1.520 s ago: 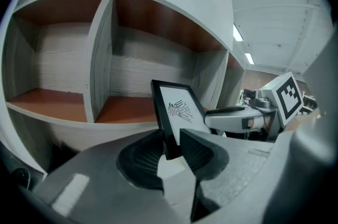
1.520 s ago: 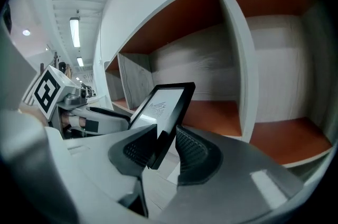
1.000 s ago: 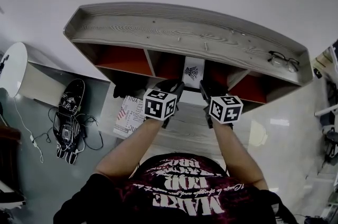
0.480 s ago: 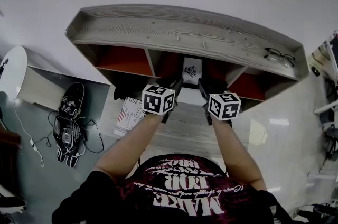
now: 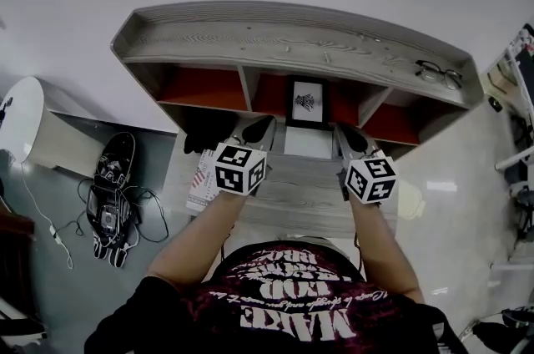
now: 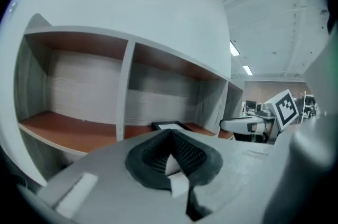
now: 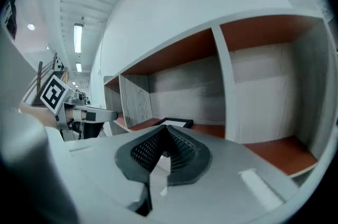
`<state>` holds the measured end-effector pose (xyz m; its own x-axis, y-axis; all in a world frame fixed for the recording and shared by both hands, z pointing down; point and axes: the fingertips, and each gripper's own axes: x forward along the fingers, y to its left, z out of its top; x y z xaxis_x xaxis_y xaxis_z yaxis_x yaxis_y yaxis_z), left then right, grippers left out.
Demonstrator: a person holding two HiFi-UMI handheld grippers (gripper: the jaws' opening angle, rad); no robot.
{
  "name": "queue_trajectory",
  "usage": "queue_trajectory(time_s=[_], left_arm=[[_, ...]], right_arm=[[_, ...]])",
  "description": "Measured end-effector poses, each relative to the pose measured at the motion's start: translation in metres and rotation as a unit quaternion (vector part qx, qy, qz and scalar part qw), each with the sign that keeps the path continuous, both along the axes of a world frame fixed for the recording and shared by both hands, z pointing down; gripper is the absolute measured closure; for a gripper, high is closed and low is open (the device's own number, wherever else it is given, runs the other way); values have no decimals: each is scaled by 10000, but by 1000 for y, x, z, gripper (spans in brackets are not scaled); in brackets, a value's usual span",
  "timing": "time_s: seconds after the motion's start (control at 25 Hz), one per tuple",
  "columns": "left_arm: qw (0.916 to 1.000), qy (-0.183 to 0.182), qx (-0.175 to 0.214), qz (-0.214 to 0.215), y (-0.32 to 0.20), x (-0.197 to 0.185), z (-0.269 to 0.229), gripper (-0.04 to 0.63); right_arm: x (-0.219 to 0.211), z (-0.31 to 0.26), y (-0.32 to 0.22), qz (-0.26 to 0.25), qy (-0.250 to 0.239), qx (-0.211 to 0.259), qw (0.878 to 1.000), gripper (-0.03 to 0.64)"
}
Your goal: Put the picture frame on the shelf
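Grey left gripper (image 6: 170, 134) and grey right gripper (image 7: 166, 130) hang just in front of the shelf, clear of the frame. Each has its dark ribbed jaws pressed together on nothing, and the right gripper's have just been closing. Beyond them, the black-rimmed picture frame (image 5: 307, 102) with its white print lies on the orange floor of the middle compartment of the grey wood-grain shelf (image 5: 292, 43).
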<state>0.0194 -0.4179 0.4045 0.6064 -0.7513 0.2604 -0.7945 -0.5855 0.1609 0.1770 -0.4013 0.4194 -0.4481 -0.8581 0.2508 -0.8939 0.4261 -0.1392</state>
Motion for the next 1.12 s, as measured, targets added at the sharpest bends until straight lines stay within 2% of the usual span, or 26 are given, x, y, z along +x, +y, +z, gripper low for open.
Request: queue_trajectory(time_s=[0.44, 0.72, 1.12], left_arm=[[9986, 189, 405, -273, 44, -72, -33, 592], [9951, 323, 811, -465, 93, -120, -63, 591], [9893, 41, 1369, -508, 162, -168, -104, 592]], right_arm=[[-5, -19, 52, 231, 232, 236, 9992, 591], [-12, -38, 100, 345, 515, 523, 9967, 591], [-27, -95, 184, 495, 405, 1049, 9924, 591]])
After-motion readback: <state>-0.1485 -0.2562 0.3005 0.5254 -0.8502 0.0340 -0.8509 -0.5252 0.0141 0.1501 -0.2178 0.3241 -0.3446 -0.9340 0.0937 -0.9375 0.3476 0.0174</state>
